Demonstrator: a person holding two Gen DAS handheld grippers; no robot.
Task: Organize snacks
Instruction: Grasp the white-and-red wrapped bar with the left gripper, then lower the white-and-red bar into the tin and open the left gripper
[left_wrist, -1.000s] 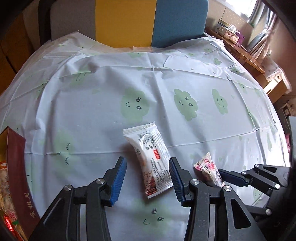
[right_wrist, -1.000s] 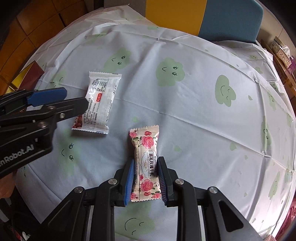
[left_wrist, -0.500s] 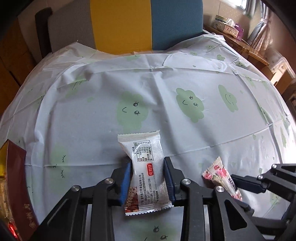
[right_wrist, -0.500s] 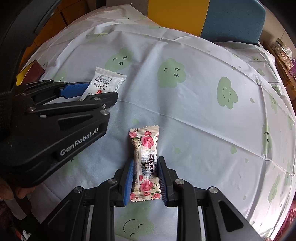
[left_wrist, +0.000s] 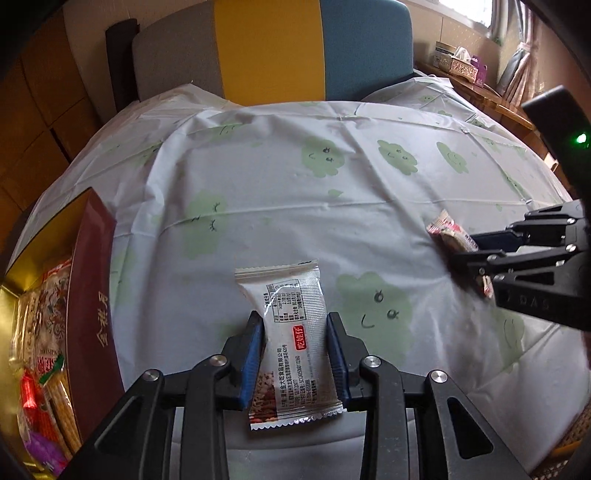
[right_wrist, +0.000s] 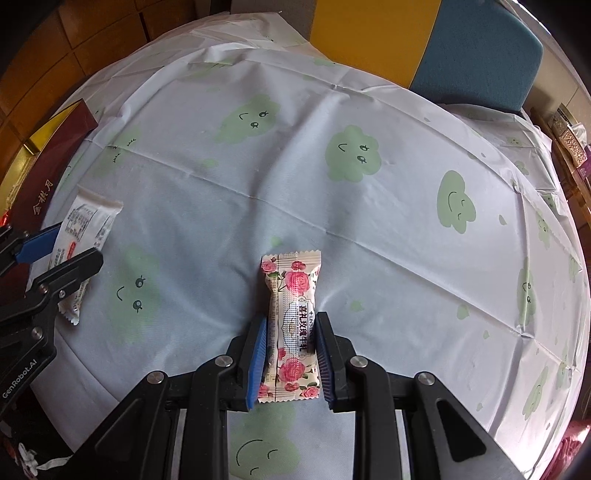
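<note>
Both views were fisheye, each mounted just behind its own fingers and looking steeply down along them at the surface (left_wrist: 258, 177), close above it. The left wrist view had its blue-padded fingers (left_wrist: 255, 354) at the bottom centre, a red box (left_wrist: 92, 295) at the left edge and the chair back (left_wrist: 266, 48) at the top. The right wrist view faced much the same way (set a little further right). They shared the cloud-print cloth, the chair, the box and each other: the right gripper (left_wrist: 476, 251) showed at the right edge, the left gripper (right_wrist: 55, 254) at the left edge.
</note>
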